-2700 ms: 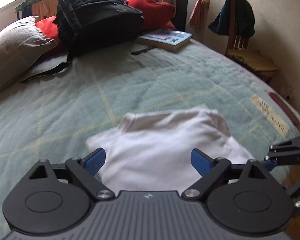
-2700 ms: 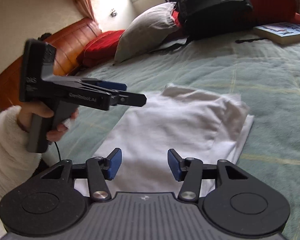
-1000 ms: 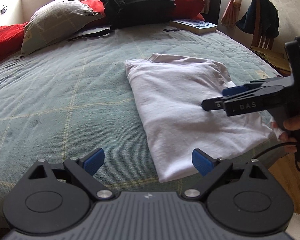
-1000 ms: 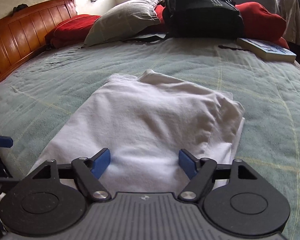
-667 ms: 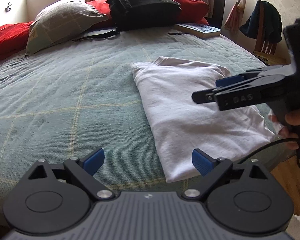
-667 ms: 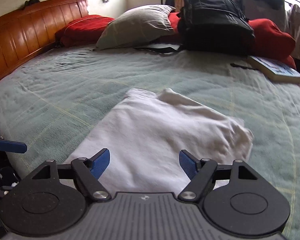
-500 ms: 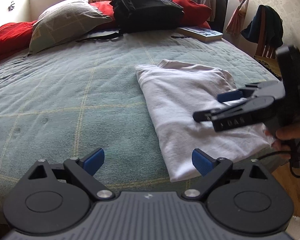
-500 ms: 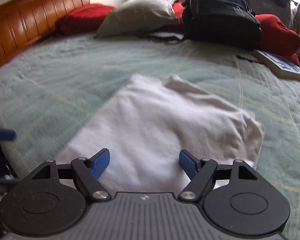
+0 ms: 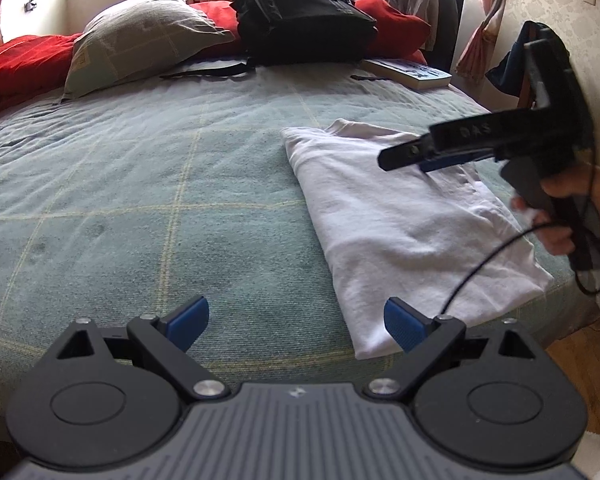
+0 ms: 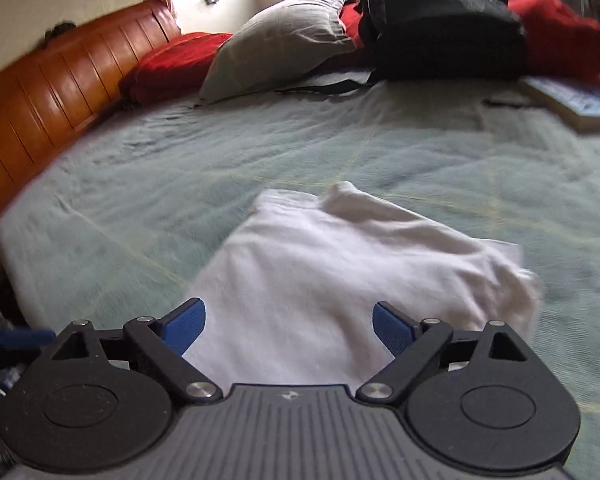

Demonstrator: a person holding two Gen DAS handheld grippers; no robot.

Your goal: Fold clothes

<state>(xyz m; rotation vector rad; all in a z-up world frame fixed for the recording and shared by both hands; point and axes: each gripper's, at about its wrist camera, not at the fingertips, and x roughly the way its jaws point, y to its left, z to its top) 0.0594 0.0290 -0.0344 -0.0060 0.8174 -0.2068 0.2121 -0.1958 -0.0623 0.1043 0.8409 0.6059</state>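
Observation:
A white garment lies folded in a rough rectangle on the green bedspread near the bed's front right edge. It also shows in the right wrist view. My left gripper is open and empty, low at the bed's front edge, left of the garment's near corner. My right gripper is open and empty, held above the garment's near part. From the left wrist view the right gripper hovers over the garment's right side, held by a hand.
A grey pillow, red cushions, a black backpack and a book lie along the far side of the bed. A wooden headboard runs on the left. A chair with dark clothes stands at the right wall.
Both grippers have drawn back from the garment toward the bed's front edge. The right gripper has risen and swung left. The garment lies still, both grippers stay open.

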